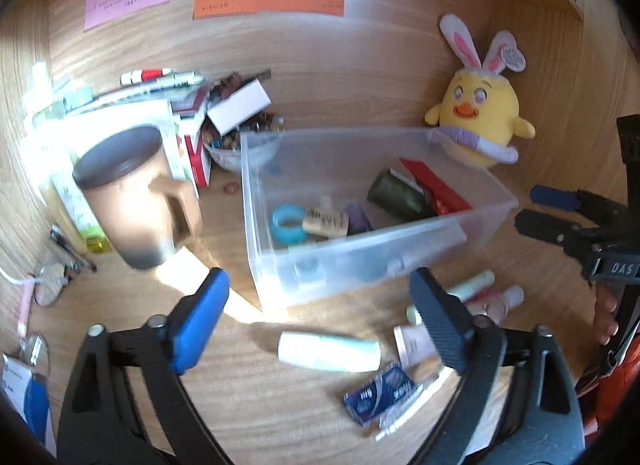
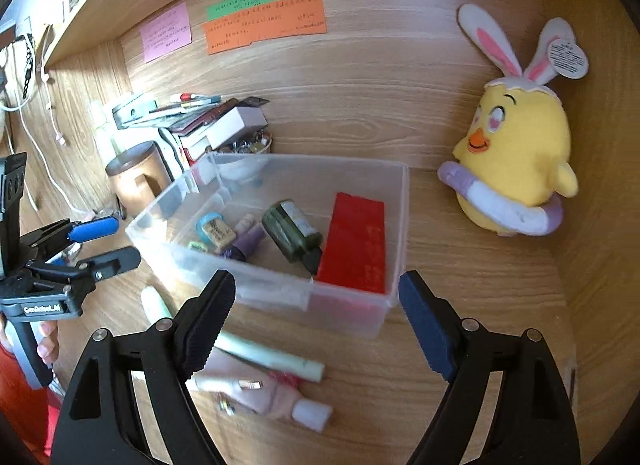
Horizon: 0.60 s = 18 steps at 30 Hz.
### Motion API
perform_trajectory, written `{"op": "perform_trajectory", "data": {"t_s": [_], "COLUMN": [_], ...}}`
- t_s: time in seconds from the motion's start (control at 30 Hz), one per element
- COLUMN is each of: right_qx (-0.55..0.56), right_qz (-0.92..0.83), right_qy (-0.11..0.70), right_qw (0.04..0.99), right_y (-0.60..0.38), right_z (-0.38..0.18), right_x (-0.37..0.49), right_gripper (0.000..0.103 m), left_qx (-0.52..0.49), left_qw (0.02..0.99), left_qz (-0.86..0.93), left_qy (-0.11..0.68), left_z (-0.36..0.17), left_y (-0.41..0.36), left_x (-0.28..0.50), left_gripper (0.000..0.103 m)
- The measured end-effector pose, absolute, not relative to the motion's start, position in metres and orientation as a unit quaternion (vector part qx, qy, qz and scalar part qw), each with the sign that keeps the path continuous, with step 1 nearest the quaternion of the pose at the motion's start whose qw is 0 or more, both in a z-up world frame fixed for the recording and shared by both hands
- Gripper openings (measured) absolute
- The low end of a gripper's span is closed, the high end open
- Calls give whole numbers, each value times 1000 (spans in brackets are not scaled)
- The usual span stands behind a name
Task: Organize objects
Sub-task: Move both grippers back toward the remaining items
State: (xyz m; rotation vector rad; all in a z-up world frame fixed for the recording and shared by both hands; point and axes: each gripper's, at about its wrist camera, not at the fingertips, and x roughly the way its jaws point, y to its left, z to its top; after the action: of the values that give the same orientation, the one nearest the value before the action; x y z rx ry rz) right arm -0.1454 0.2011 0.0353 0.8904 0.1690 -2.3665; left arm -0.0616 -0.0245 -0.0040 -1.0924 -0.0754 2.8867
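Observation:
A clear plastic bin point(image 1: 460, 225) point(image 2: 280, 289) stands on the wooden desk and holds a red box point(image 2: 356, 245), a dark green bottle point(image 2: 292, 231), a blue ring point(image 1: 289, 224), a stamp and a purple bottle. In front of it lie a pale green tube point(image 1: 330, 352), a second green tube point(image 2: 272, 357), a pink bottle point(image 2: 276, 397) and a blue packet point(image 1: 380, 389). My left gripper point(image 1: 320, 325) is open and empty above the pale green tube. My right gripper point(image 2: 316, 325) is open and empty over the bin's near wall.
A brown lidded mug point(image 1: 136, 193) stands left of the bin, with stacked books and boxes point(image 1: 172, 105) and a bowl of beads point(image 2: 252, 147) behind. A yellow plush chick point(image 2: 516, 173) sits at the right against the wall. Glasses point(image 1: 52, 281) lie at far left.

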Motion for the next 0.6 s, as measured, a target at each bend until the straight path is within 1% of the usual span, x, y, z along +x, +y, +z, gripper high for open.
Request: {"op": "perform_trajectory", "data": {"t_s": [0.27,0.43,0.5,0.57,0.6], "right_qx": [370,384,383,384,385], "right_qz": [-879,-873,-872,-867,-865], "right_qy": [73,57,59,70,74], "right_qw": [292,296,300,309,313], "right_y": [214,216,215,209,206], "right_z": [6,-8,-10,-12,-12], "right_x": [-133,-128,-126,-124,-123], "right_gripper": [82,81,75,62,59], "left_qx": [-409,-444,-450,-457,-460], "left_qw": [38,40,39,41,44], "left_qz": [912,895,892,888,887], "left_qy": [-9,-14,-14,-17,-19], "left_z": [-38,-55,-58,-61,-62], "left_y": [-17,-20,-21,-21,-21], "left_x": [-57,-62,-63,-65,-65], "left_gripper": [96,96,96,96,96]}}
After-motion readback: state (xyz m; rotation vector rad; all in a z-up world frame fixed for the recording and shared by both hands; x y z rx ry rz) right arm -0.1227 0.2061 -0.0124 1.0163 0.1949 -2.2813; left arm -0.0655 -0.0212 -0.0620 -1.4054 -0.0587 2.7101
